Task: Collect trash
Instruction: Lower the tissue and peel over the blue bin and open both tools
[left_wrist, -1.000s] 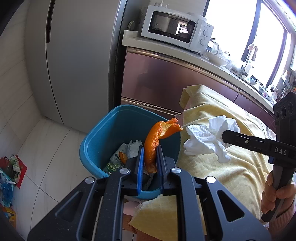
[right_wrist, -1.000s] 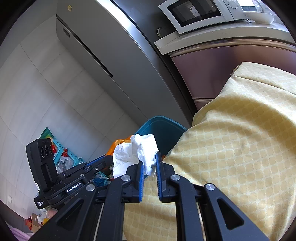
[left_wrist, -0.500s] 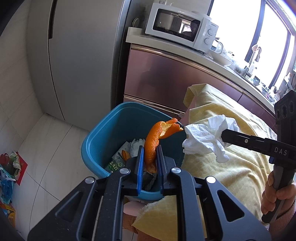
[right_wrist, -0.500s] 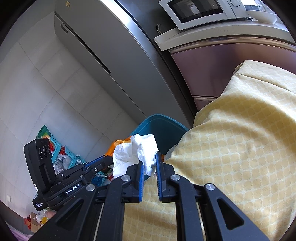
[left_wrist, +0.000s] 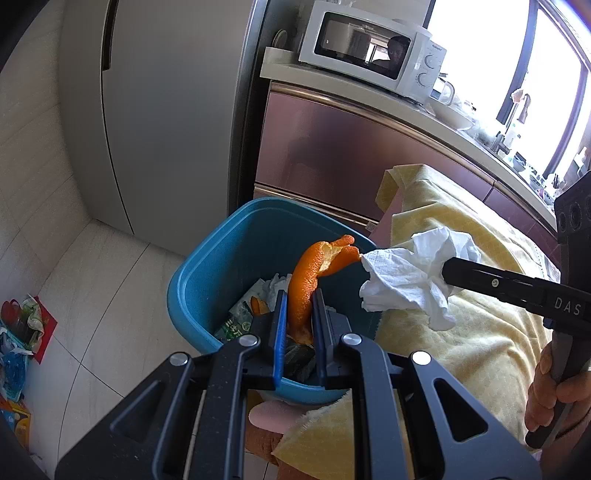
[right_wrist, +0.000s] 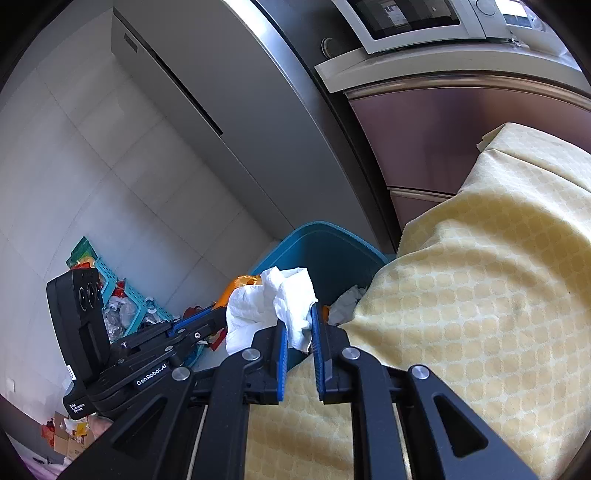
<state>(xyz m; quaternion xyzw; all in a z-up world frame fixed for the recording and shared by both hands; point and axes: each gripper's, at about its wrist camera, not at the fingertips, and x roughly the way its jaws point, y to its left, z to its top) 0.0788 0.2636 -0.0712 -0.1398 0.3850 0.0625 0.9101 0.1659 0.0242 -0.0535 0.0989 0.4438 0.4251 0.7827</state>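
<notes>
An orange peel (left_wrist: 308, 284) is clamped in the left gripper (left_wrist: 299, 314) at frame centre, above the blue bin (left_wrist: 207, 273). A white tissue (right_wrist: 273, 306) is pinched by the right gripper (right_wrist: 297, 325), marked "DAS"; "GenRobot.AI" is read lower left.

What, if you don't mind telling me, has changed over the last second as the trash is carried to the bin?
Both tongs have eased forward toward the blue bin, which now sits higher and fuller in the left view. Nothing was released: the left tongs remain shut on the orange peel over the bin, and the right tongs still pinch the white tissue by the yellow cloth.
</notes>
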